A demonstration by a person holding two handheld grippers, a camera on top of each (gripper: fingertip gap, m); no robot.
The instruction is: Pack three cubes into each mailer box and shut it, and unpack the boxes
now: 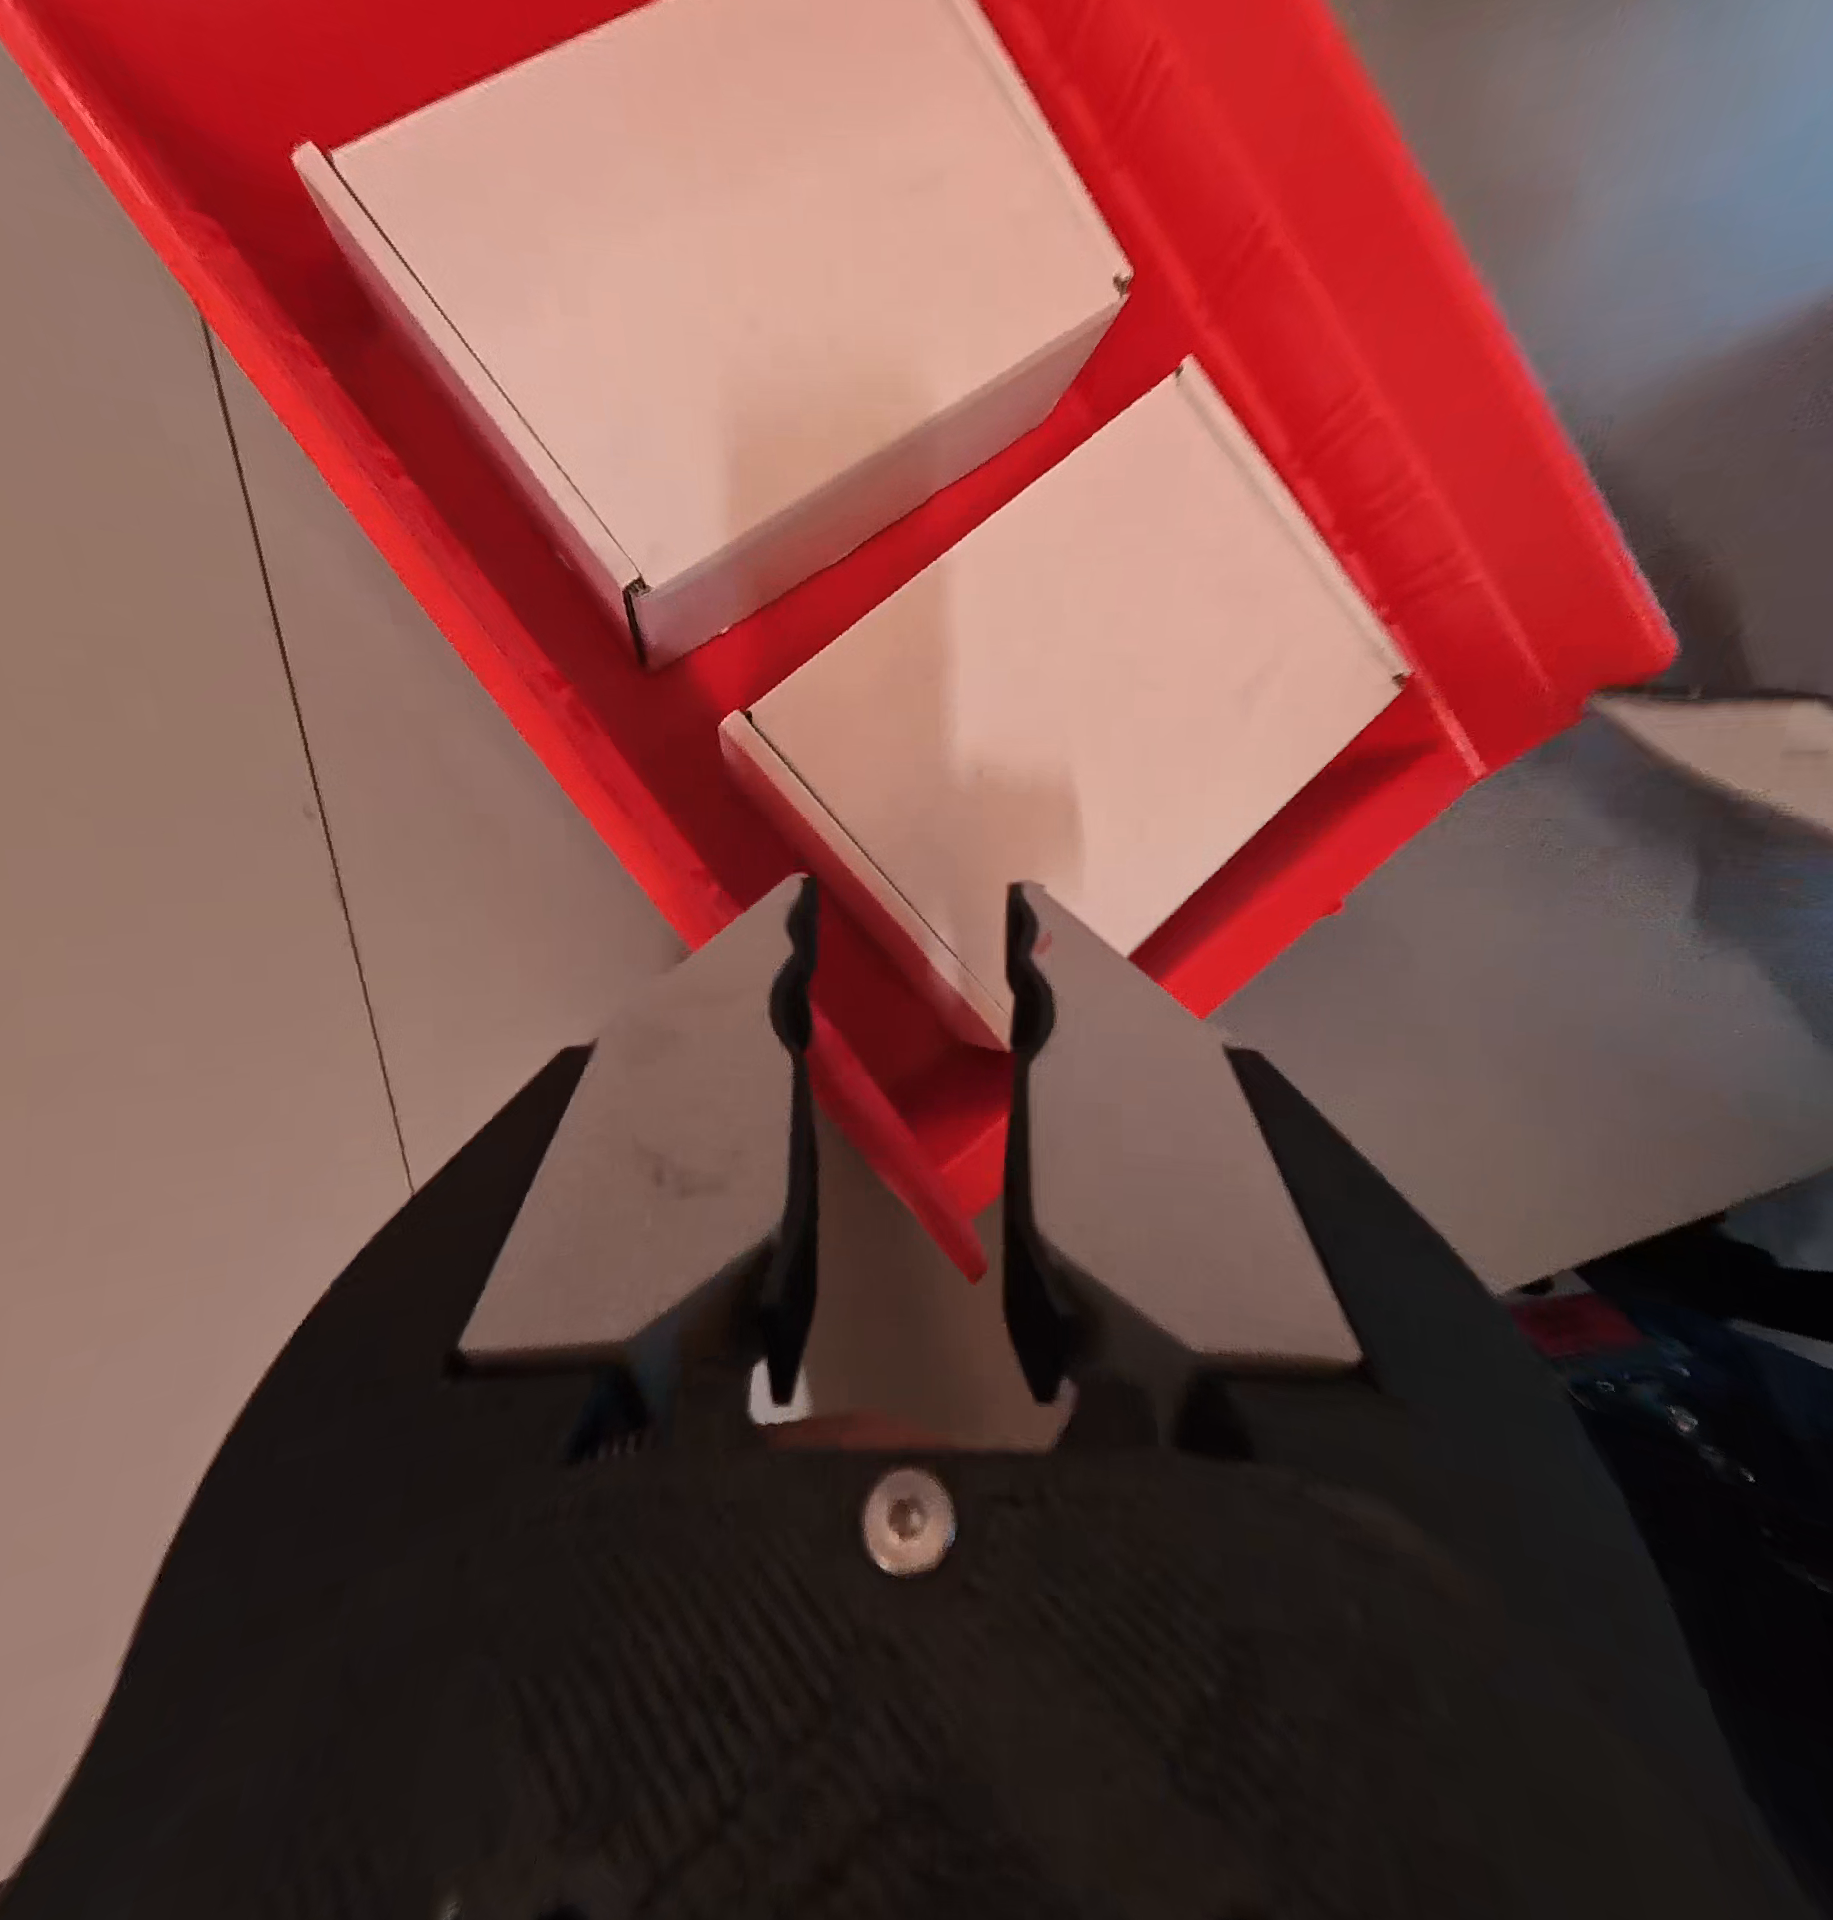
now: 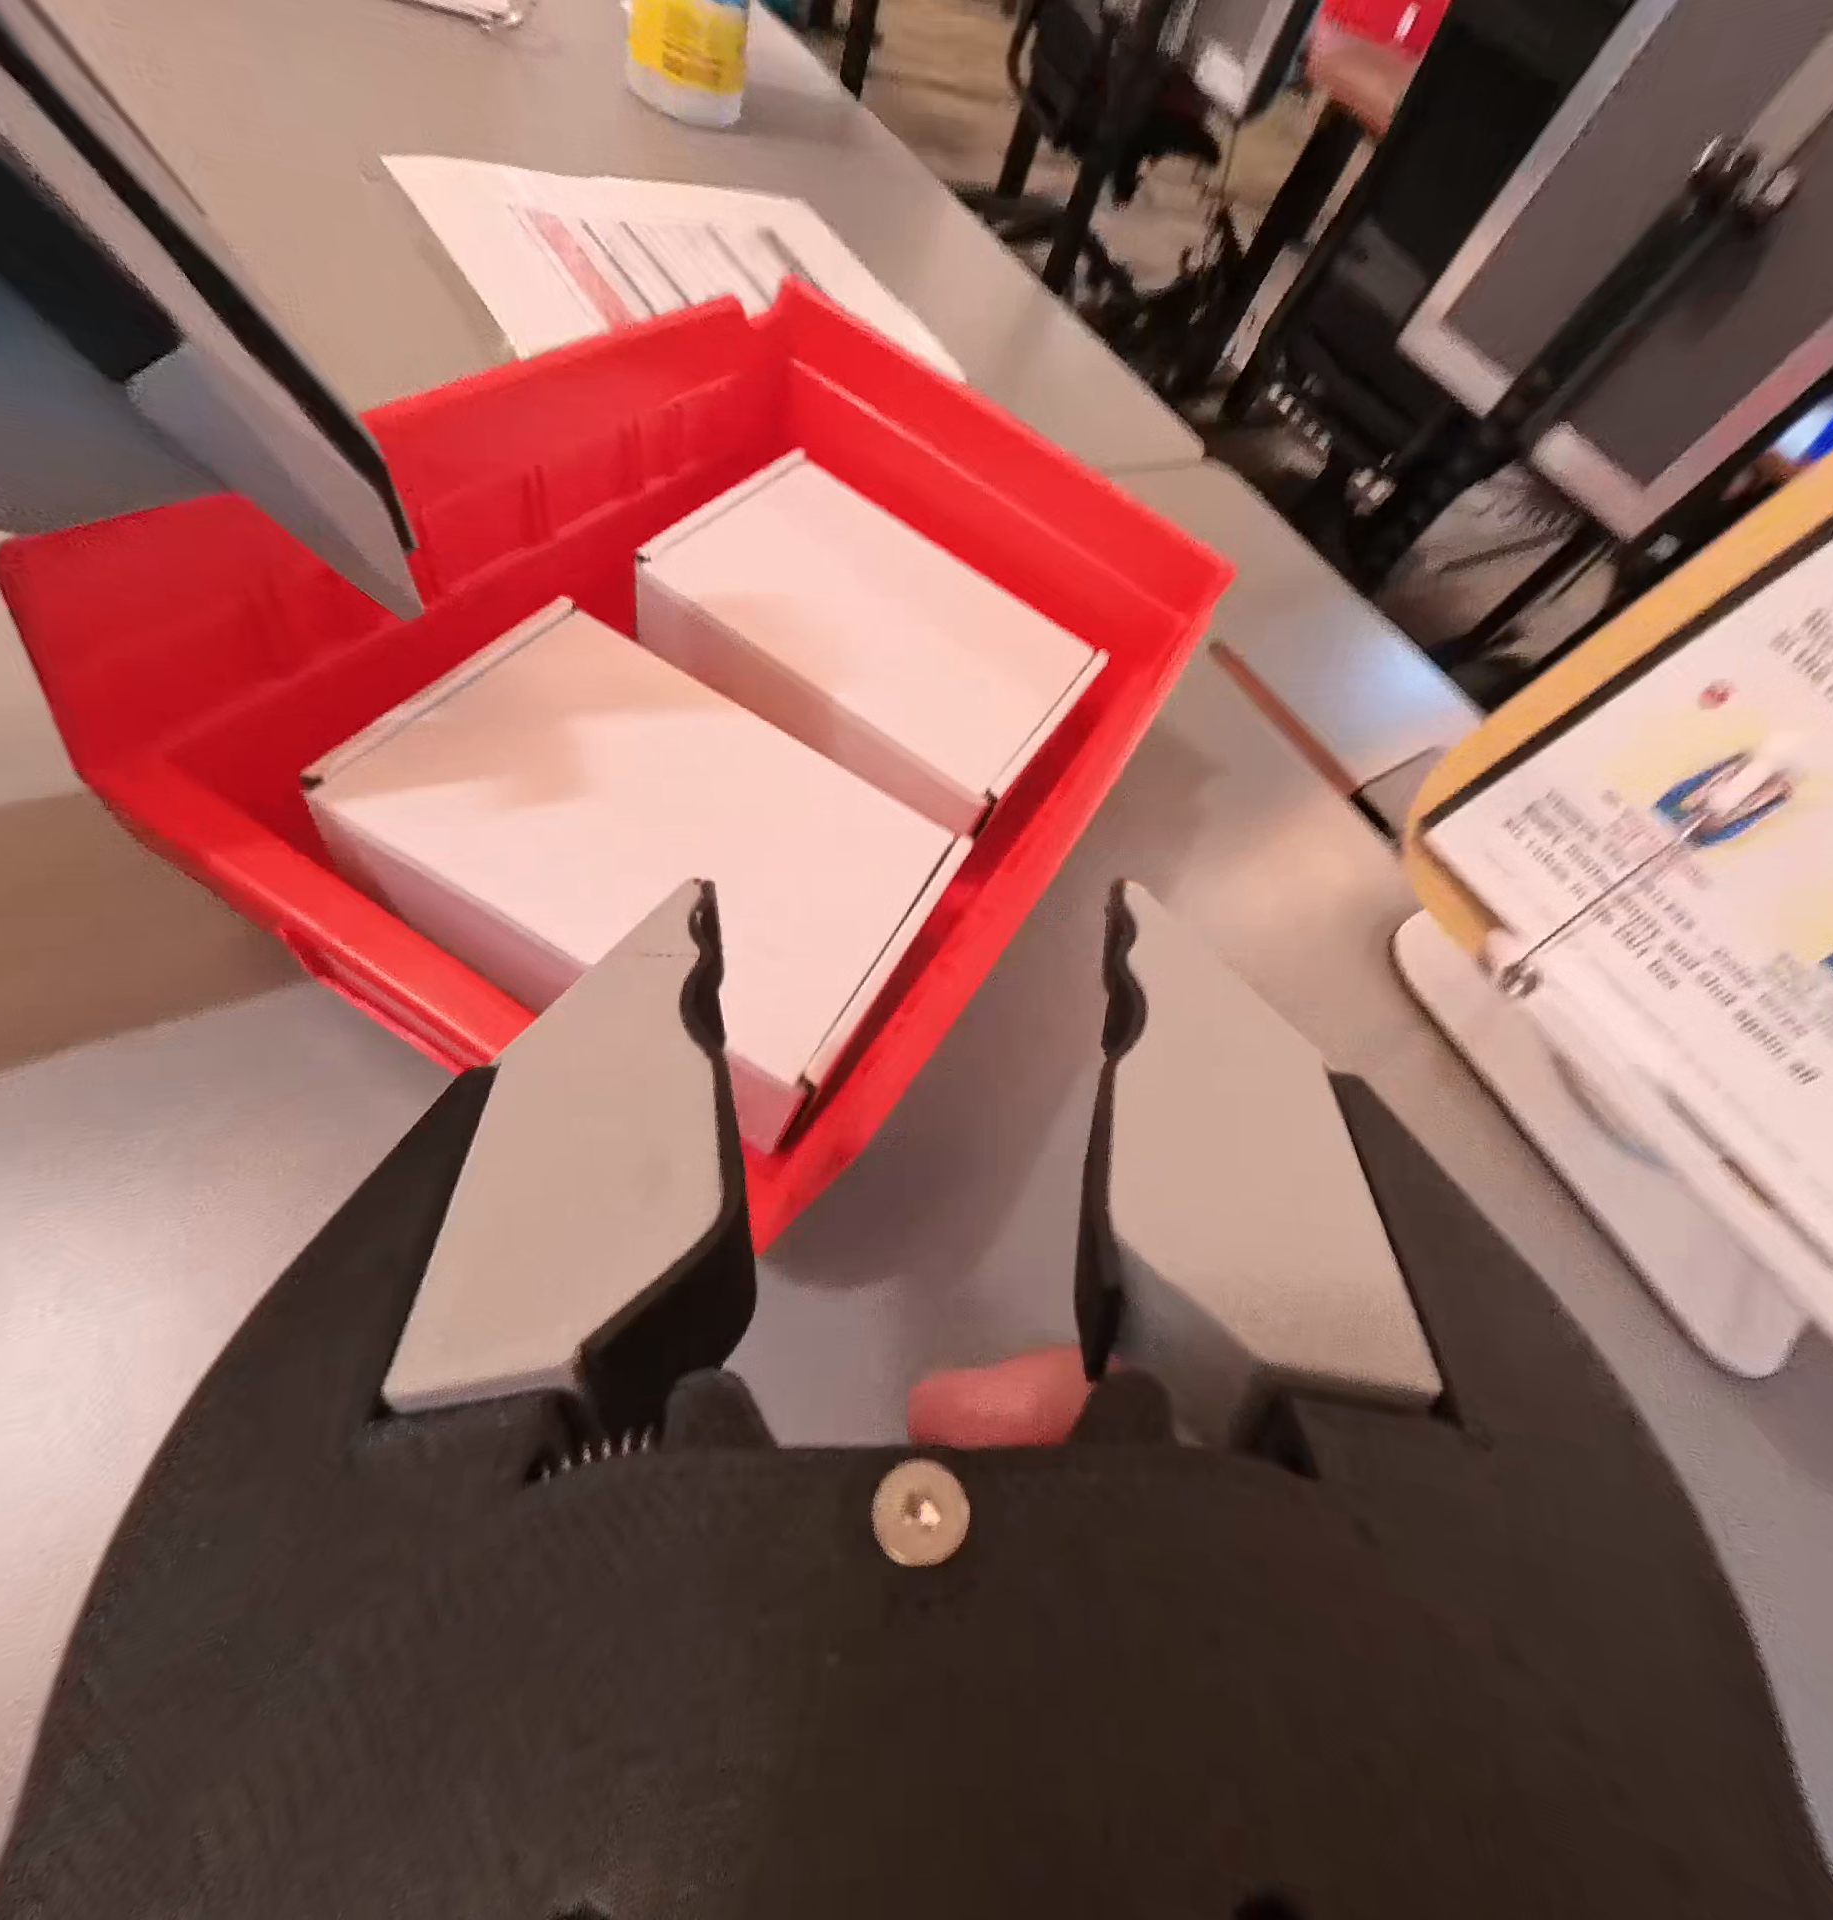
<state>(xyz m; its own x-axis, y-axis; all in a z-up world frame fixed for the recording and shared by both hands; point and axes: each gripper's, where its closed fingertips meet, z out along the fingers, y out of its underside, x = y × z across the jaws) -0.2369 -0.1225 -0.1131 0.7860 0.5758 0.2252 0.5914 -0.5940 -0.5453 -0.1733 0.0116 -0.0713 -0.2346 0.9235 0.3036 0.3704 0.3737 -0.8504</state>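
Red bin (image 2: pixel 1005 473) | two shut white boxes (image 2: pixel 631 800), contents hidden | left claw (image 1: pixel 910 966) seemingly empty

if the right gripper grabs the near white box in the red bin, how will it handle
The near white box looks like thin folded cardboard, so it is probably light and may dent under a hard squeeze. Its flat, shut lid suggests it won't roll. It sits close to the red bin wall, so it may snag when lifted.

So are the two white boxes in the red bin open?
No, both white mailer boxes lie in the red bin with their lids shut flat.
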